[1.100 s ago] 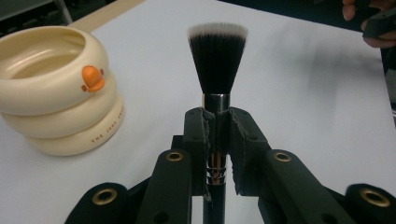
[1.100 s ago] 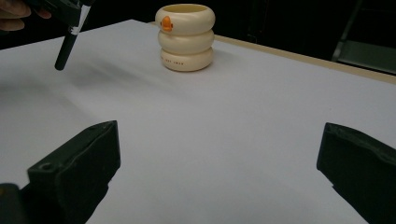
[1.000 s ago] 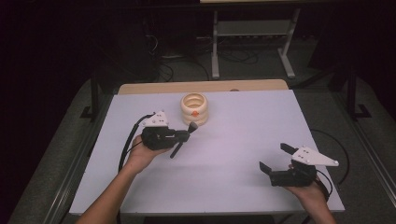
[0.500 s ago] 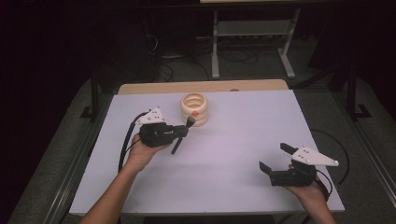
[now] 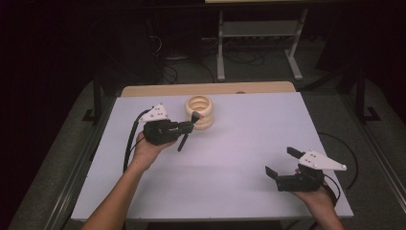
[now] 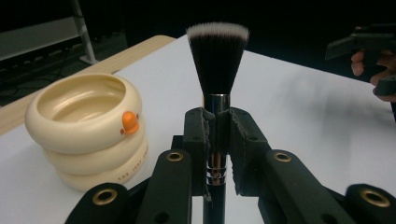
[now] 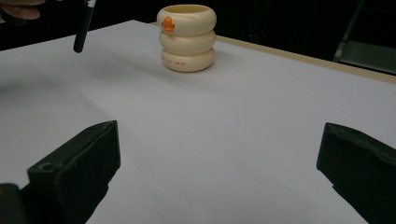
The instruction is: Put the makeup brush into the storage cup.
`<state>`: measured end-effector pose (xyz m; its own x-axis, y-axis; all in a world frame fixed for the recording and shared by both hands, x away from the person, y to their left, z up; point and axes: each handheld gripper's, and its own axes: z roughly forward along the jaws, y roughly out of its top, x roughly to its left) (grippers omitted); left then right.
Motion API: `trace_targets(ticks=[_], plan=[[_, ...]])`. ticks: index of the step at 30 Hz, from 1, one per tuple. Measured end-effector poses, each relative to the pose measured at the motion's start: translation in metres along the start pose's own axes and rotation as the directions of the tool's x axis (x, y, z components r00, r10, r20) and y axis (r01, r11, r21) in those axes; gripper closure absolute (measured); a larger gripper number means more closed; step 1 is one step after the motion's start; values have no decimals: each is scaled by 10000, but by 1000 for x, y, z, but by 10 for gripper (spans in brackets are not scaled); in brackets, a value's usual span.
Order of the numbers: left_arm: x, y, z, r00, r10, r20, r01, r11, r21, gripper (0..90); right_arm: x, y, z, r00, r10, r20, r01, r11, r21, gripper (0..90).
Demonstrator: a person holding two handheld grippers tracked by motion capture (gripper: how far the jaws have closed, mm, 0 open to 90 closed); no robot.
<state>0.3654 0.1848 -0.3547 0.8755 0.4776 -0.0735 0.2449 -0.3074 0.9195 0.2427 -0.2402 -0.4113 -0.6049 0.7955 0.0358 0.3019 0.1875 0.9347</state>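
- A black-handled makeup brush with white-tipped bristles is clamped by the left gripper, just beside a cream ringed cup.
- The right gripper is held wide apart over the white table.

- The ringed cream cup looks like smooth, glossy plastic.
- The brush has soft dark bristles with pale tips and a shiny metal ferrule.
- The tabletop is matt white, with a bare wood strip along its far edge.
- The left claw is matt black plastic.

Left tongs gripping brush, beside cream holder
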Motion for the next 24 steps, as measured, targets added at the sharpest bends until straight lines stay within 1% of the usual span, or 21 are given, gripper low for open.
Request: trace_targets(ticks=[3, 6, 9, 10, 12, 15, 24], plan=[[1, 2, 2, 10000, -46, 0, 46, 10000, -88, 780, 0, 0, 0, 10000, 2, -5, -2, 10000, 0, 0], [2, 4, 3, 10000, 20, 2, -20, 10000, -81, 780, 0, 0, 0, 10000, 4, -2, -4, 10000, 3, 0], [3, 5, 5, 10000, -29, -20, 28, 9999, -154, 780, 0, 0, -1, 10000, 14, -4, -14, 10000, 1, 0], [4, 6, 5, 10000, 34, -23, -34, 9999, -149, 780, 0, 0, -1, 10000, 10, 1, -10, 10000, 1, 0], [5, 8, 6, 10000, 6, -46, -7, 9998, -180, 780, 0, 0, -1, 10000, 4, -8, -4, 10000, -1, 0], [7, 9, 8, 10000, -56, -81, 54, 9995, -300, 780, 0, 0, -1, 10000, 19, -10, -19, 10000, 0, 0], [13, 15, 14, 9999, -29, -148, 22, 9988, -493, 780, 0, 0, -1, 10000, 22, -14, -22, 10000, 4, 0]])
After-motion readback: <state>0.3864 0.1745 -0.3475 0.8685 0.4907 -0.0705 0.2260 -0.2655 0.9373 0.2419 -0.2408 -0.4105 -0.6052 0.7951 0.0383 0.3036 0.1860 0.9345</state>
